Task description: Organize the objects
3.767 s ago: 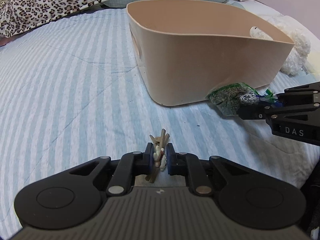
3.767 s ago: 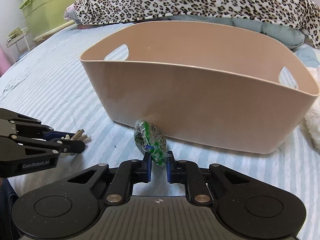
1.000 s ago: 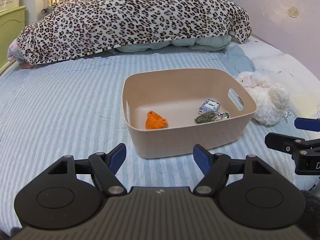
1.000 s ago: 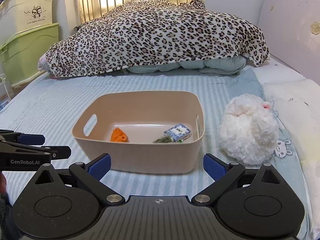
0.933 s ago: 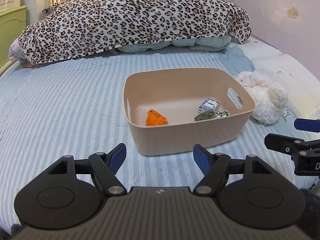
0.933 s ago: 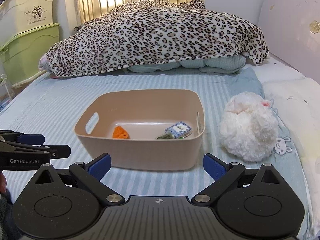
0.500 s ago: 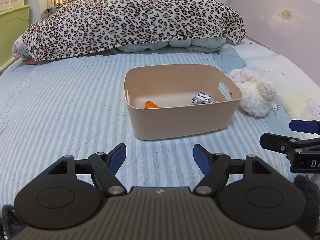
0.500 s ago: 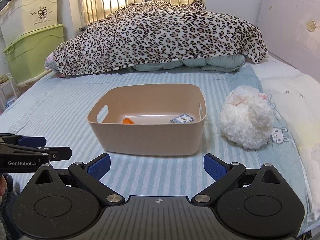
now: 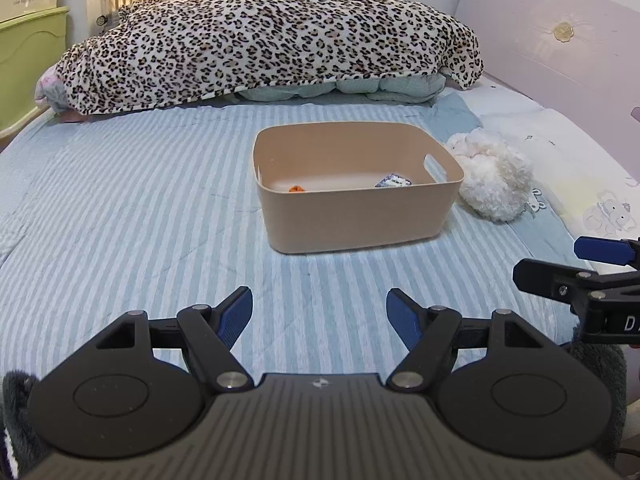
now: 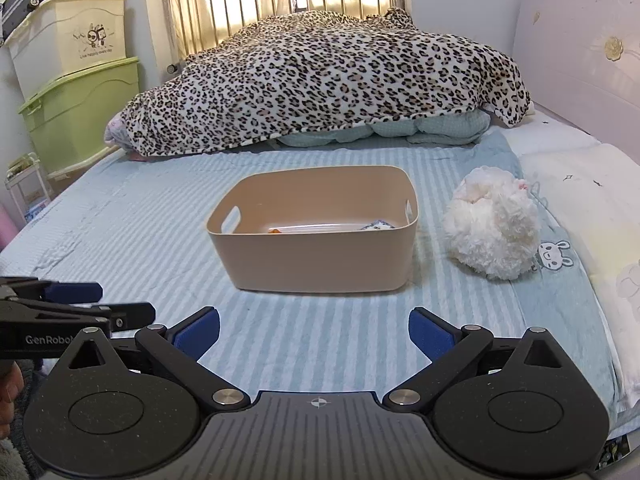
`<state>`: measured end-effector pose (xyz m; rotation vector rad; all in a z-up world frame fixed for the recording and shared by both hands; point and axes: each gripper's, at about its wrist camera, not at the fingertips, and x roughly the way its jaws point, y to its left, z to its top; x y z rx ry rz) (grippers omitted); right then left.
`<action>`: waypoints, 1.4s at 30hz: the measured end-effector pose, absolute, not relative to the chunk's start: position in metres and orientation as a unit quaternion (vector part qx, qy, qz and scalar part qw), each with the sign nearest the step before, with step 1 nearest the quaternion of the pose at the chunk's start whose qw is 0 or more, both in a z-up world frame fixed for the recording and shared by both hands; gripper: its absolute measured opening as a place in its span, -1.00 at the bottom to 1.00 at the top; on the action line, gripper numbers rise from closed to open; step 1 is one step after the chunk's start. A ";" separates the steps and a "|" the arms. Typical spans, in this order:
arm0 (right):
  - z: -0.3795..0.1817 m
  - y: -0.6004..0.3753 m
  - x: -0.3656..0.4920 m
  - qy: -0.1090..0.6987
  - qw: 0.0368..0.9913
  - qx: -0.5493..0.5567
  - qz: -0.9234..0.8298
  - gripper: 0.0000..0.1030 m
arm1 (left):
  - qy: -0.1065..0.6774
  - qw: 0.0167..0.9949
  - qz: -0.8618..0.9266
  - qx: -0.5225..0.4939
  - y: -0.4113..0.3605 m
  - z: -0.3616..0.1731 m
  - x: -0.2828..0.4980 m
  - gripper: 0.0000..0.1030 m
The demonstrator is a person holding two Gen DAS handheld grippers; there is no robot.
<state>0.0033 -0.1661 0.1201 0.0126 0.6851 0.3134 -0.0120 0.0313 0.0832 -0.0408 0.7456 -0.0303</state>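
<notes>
A beige plastic bin [image 9: 360,216] stands on the striped blue bedsheet; it also shows in the right wrist view [image 10: 316,256]. Inside it I see the top of an orange item [image 9: 297,189] and a blue-and-white packet [image 9: 393,181]; the rest of its floor is hidden by the near wall. My left gripper [image 9: 319,312] is open and empty, well back from the bin. My right gripper [image 10: 314,334] is open and empty, also back from the bin. Each gripper shows at the edge of the other's view.
A white fluffy plush toy [image 10: 494,226] lies right of the bin. A leopard-print blanket [image 10: 320,88] is heaped at the far end of the bed. Green and cream storage boxes [image 10: 76,92] stand at the left wall. A lilac headboard [image 9: 560,52] runs along the right.
Both grippers, earlier shut on a bunch of keys and a green packet beside the bin, are open and empty. Over the last second both have drawn back and lower, away from the bin.
</notes>
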 end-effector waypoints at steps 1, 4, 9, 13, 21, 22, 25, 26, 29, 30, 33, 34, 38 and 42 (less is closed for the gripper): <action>0.121 -0.166 0.001 0.334 0.930 0.007 0.153 0.99 | 0.363 0.931 -0.014 -0.020 0.031 0.084 -0.016 0.45; 0.123 -0.166 -0.007 0.331 0.931 0.006 0.151 0.99 | 0.364 0.931 -0.014 -0.021 0.031 0.086 -0.025 0.45; 0.127 -0.168 -0.018 0.329 0.933 0.006 0.149 1.00 | 0.362 0.932 -0.010 -0.014 0.028 0.090 -0.039 0.45; 0.127 -0.170 -0.026 0.328 0.933 0.010 0.149 1.00 | 0.362 0.932 -0.012 -0.018 0.027 0.091 -0.045 0.45; 0.122 -0.172 -0.036 0.335 0.931 0.013 0.147 1.00 | 0.357 0.934 -0.010 -0.007 0.023 0.095 -0.057 0.45; 0.122 -0.173 -0.036 0.335 0.931 0.013 0.147 1.00 | 0.357 0.934 -0.010 -0.004 0.022 0.095 -0.058 0.46; 0.124 -0.174 -0.038 0.333 0.931 0.014 0.147 1.00 | 0.357 0.934 -0.006 0.003 0.021 0.094 -0.061 0.46; 0.124 -0.174 -0.039 0.332 0.932 0.014 0.147 1.00 | 0.359 0.933 -0.006 0.003 0.021 0.094 -0.062 0.46; 0.125 -0.174 -0.039 0.331 0.932 0.014 0.148 1.00 | 0.364 0.931 -0.013 -0.007 0.023 0.092 -0.064 0.48; 0.125 -0.175 -0.039 0.332 0.931 0.015 0.150 1.00 | 0.364 0.931 -0.013 -0.009 0.023 0.092 -0.064 0.48; 0.126 -0.176 -0.037 0.335 0.929 0.024 0.157 1.00 | 0.363 0.932 -0.005 -0.006 0.024 0.092 -0.065 0.48; 0.127 -0.177 -0.037 0.335 0.929 0.022 0.157 1.00 | 0.362 0.932 -0.004 -0.006 0.024 0.092 -0.065 0.48; 0.128 -0.177 -0.038 0.333 0.930 0.021 0.157 1.00 | 0.361 0.933 -0.004 -0.006 0.025 0.094 -0.067 0.49; 0.127 -0.178 -0.038 0.334 0.929 0.023 0.156 1.00 | 0.362 0.932 -0.004 -0.006 0.025 0.095 -0.067 0.49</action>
